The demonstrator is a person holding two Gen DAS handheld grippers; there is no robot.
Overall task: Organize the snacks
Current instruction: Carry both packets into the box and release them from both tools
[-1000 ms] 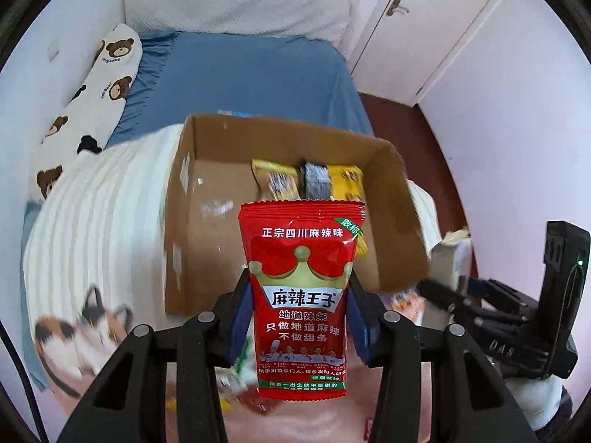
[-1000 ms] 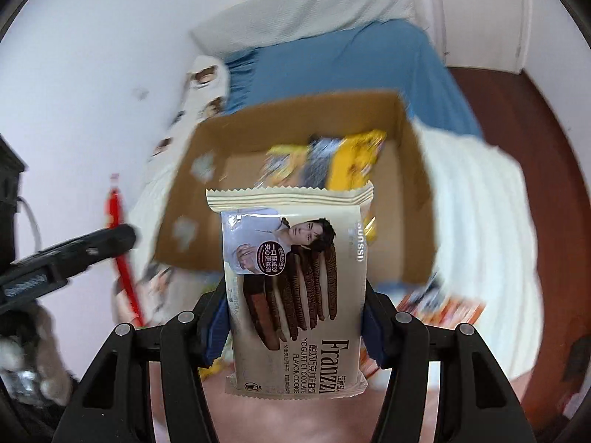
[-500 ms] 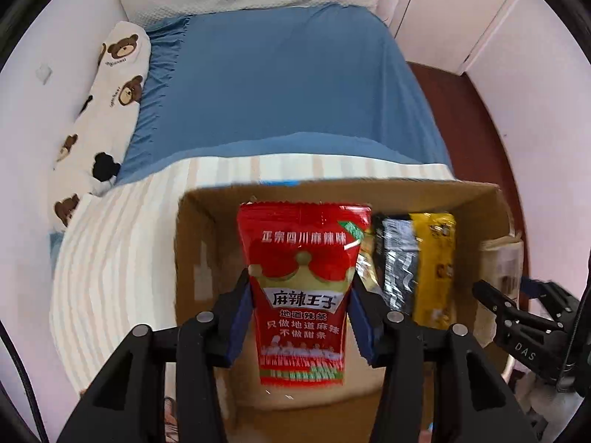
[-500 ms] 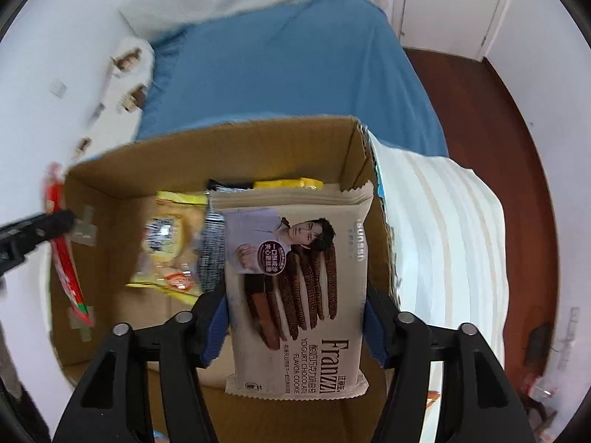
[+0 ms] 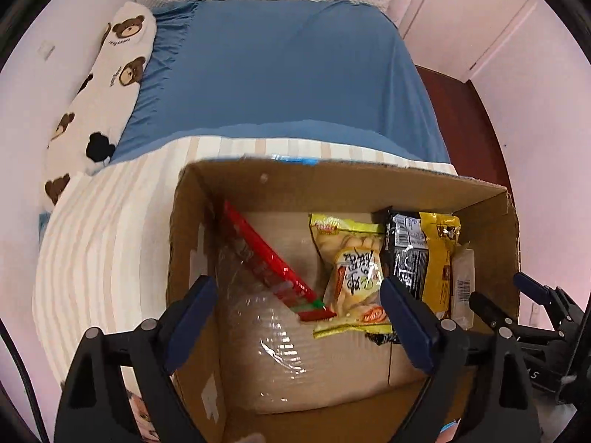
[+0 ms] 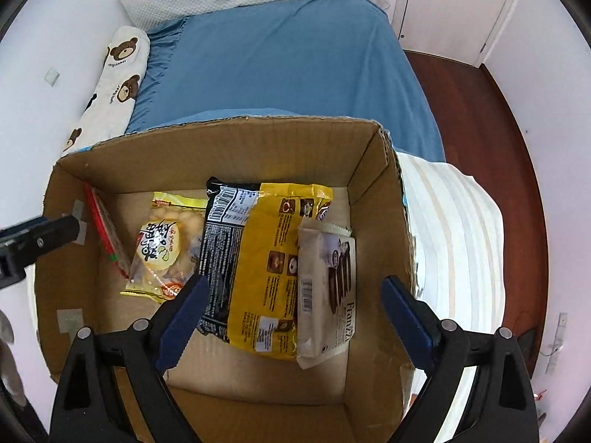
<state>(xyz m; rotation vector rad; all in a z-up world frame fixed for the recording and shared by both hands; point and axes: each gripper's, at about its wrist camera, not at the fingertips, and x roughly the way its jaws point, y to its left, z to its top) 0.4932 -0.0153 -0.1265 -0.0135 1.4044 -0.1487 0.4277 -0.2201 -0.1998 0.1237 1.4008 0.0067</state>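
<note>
Both hand-held grippers, left (image 5: 295,317) & right (image 6: 291,317), opening wide w/ nothing between the jaws. Five snack packs lie in cardboard box (image 6: 229,140) on bed, incl. red pack (image 5: 269,258) & cookie pack (image 6: 328,288). More left? Can't tell.

Black angular left gripper (image 5: 299,317) and right gripper (image 6: 295,315) frames, silver screws at finger joints, blue ridged pads.

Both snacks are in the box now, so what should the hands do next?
Probably lift both grippers up out of the cardboard box. The left gripper and right gripper are opening with nothing between them; the red packet and cookie pack lie inside.
</note>
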